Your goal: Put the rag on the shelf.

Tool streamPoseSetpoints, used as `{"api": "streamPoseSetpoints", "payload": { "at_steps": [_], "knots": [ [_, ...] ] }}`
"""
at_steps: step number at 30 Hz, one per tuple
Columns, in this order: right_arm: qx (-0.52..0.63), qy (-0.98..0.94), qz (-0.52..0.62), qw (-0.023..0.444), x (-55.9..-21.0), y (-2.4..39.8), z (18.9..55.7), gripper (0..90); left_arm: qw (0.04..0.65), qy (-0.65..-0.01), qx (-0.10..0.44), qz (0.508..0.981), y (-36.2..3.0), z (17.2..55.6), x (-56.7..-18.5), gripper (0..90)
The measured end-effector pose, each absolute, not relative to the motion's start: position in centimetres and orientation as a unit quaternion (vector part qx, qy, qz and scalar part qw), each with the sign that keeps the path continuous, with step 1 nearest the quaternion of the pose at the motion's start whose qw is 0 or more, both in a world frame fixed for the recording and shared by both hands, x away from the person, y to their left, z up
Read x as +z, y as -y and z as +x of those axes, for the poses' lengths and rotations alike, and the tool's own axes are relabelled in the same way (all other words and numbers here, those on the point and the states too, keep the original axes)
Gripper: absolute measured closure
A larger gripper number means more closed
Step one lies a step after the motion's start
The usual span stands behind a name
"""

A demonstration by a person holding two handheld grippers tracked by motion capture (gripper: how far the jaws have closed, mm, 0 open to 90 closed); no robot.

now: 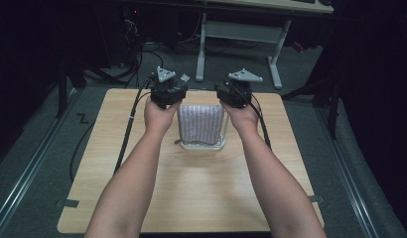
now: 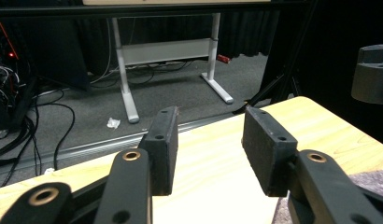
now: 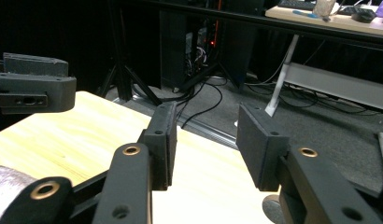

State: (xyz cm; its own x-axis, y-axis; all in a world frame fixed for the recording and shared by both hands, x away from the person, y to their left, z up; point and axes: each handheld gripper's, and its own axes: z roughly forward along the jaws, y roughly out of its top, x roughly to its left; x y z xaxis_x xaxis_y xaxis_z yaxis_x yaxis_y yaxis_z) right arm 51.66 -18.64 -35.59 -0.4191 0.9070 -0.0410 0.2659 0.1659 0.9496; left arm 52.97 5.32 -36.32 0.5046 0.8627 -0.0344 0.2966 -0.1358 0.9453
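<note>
Thing: a grey-purple knitted cloth hangs over a small clear rack in the middle of the worktop.
Where: the cloth sits between the two hands, a bit past the middle of the worktop and nearer the far edge.
Which way: the cloth stands up tall. Its flat face looks back at the person. Its long side runs up and down, and its top edge runs from left to right.
Bottom edge: a dark hem lies along the rack foot.
Left claw: the left claw is held just beside the top left corner of the cloth. Its jaws stand partly open and hold nothing. Bare wood shows between them.
Right claw: the right claw is held just beside the top right corner of the cloth. Its jaws stand partly open and hold nothing.
Pointing: both claws point away from the person, over the far edge of the worktop.
Around: black cables trail from the claws across the wood. A white desk frame stands on the grey floor past the worktop.
In the way: I see nothing between the claws and the cloth.
</note>
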Motion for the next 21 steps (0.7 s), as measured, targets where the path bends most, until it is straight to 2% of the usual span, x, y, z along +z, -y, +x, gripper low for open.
{"api": "streamPoseSetpoints", "payload": {
  "at_steps": [16, 21],
  "knots": [
    [0.486, -0.695, 0.408, 0.337, -35.2, 19.5, 49.2, 59.4, 0.519, -0.415, 0.276, 0.695, -6.7, 50.1, -36.0, 51.9],
    [0.477, -0.695, 0.418, 0.34, -35.5, 19.9, 48.4, 61.0, 0.504, -0.405, 0.28, 0.71, -6.5, 49.3, -36.4, 49.2]
  ]
}}
